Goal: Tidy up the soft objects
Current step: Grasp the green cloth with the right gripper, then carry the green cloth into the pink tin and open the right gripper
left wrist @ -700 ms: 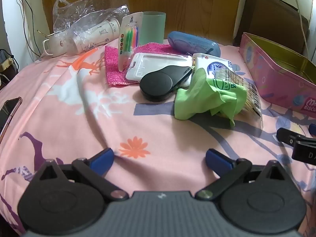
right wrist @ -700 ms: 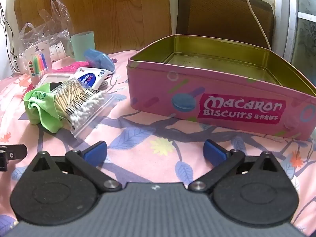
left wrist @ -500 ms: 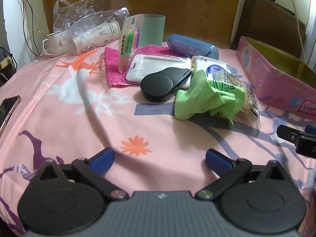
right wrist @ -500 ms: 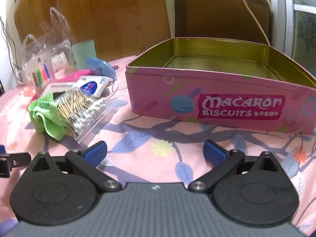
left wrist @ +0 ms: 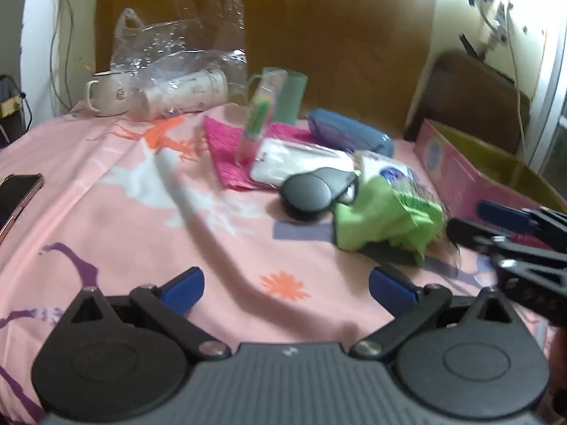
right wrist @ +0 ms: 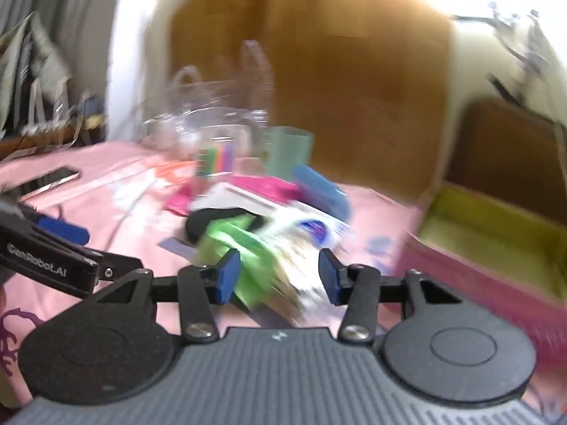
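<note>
On the pink sheet, progress: nothing sorted yet by my read; the pink biscuit tin shows bare gold inside where I can see it.
Green cloth: crumpled mid-pile, touching the dark oval case and the cotton-swab bag; lies right ahead of my right gripper.
Pink towel: flat under the white packet and candle pack, farther back.
Right jaws: apart, narrower gap than the left, nothing between the pads; view is motion-blurred.
Left gripper: jaws wide apart, empty, low over bare sheet, well short of the pile.
Left to do: both soft pieces need moving, I judge into the tin.
Soft count: 2 (green cloth, pink towel).
Other count: 1 tin, 1 blue case, 1 green cup, 1 tissue pack, 1 plastic bag over mugs, 1 phone.
</note>
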Tool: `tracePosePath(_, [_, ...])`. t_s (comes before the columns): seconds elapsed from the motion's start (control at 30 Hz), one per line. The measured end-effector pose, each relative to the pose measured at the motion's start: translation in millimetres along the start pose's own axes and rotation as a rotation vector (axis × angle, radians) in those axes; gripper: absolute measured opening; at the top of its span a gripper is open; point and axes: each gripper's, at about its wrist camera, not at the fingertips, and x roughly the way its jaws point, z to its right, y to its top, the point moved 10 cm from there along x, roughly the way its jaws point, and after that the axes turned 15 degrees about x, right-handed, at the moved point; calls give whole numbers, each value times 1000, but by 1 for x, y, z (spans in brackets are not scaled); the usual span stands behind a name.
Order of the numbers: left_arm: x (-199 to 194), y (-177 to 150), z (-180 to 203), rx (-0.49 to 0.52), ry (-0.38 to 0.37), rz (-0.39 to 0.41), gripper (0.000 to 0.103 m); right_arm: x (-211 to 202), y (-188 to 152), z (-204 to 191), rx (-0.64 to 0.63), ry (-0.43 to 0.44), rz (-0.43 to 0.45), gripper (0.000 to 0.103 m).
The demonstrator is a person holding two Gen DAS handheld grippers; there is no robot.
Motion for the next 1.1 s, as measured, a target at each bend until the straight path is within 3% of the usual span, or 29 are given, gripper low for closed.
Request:
tracePosePath(0.1, [-7,1,-11,-40,-14,16,97,28,-3,-20,-75,22,-46,46])
tracePosePath(0.17, [-11,1,-17,-52,-18,28,95,41,-14,-27,-86,42,-109,7])
tracePosePath(0.33, [-15,5,-23,-81,-69,39,91,13,-27,-44,26,209,-178,8])
tracePosePath(0.43, [-14,10,-13,-112,-212,49,90,-16,-34,-43,89,305,-195,9])
tracePosePath(0.5, [-13,13,-4,-116,-280,54,88,-23,-38,-37,94,276,-198,12])
tracePosePath(0.6, [-9,15,20,-83,-352,39,79,-22,-49,-30,73,207,-204,33])
tracePosePath(0.7, [-3,8,41,-59,-405,-7,65,-22,-57,-37,91,224,-222,46])
tracePosePath(0.73, [0,6,47,-55,-417,-27,54,-19,-59,-41,87,223,-226,47])
tracePosePath(0.8, [10,-2,56,-44,-433,-79,39,-11,-63,-40,80,213,-229,46])
tracePosePath(0.83, [16,-5,58,-47,-432,-101,33,-11,-61,-39,77,214,-210,25])
tracePosePath(0.87, [16,-4,59,-50,-427,-100,28,-11,-58,-39,81,223,-211,17])
tracePosePath(1.0, [6,23,72,-17,-481,-59,27,-21,-38,-9,130,186,-94,14])
tracePosePath(1.1, [3,58,102,49,-531,4,27,-31,-15,22,147,91,21,14])
